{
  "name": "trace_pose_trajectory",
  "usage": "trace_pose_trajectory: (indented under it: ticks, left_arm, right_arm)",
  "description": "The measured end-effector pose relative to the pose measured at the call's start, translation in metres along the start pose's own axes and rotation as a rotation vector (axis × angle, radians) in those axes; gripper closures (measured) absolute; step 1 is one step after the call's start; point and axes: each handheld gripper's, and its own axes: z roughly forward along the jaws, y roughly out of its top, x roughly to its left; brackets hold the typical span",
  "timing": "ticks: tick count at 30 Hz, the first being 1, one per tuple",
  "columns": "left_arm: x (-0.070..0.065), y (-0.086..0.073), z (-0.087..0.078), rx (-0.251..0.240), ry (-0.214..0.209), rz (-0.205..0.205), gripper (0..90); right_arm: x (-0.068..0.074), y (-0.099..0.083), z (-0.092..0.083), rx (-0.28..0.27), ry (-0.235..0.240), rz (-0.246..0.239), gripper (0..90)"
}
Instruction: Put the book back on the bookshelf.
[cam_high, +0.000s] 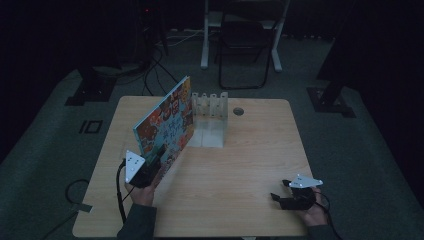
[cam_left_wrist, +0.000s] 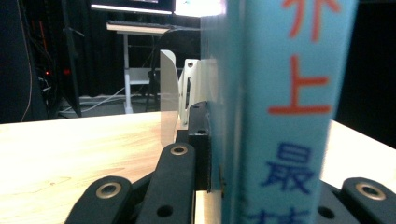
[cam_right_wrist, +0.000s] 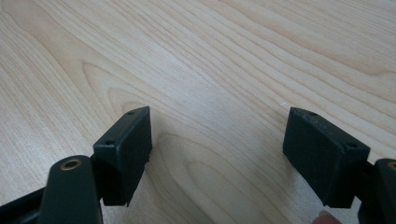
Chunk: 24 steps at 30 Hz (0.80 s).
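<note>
On the desk, left of centre: I have the book standing on edge, tilted, its colourful cover facing right and toward me.
Left gripper: my left gripper is clamped on the book's near lower corner; in the left gripper view the blue spine with printed characters stands upright between the jaws, pinched tight.
Why held so: I judge the low grip at the spine keeps the book upright and lets me steer its far edge toward the rack.
Rack: the clear slotted rack sits just behind the book at the far middle of the desk, its dividers upright; in the left gripper view its white panels show straight ahead, so book and slot look roughly lined up.
Right gripper: my right gripper rests near the right front corner, well apart from the book, jaws spread wide over bare wood, holding nothing.
Why parked: I judge it waits as a spare hand to steady the rack or the book.
</note>
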Motion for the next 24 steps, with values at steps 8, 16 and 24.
trace_pose_trajectory:
  ticks: [8, 16, 24]
  left_arm:
    - [-0.001, 0.000, 0.007, 0.002, 0.001, 0.002, 81.1]
    - [0.000, 0.000, 0.015, 0.010, 0.011, -0.002, 81.1]
    - [0.000, 0.002, 0.019, 0.005, 0.016, -0.001, 81.0]
  right_arm:
    - [0.000, 0.000, 0.000, 0.000, 0.000, 0.000, 23.4]
    - [0.000, 0.000, 0.000, -0.001, 0.000, 0.000, 23.4]
    - [0.000, 0.000, 0.000, -0.001, 0.000, 0.000, 23.4]
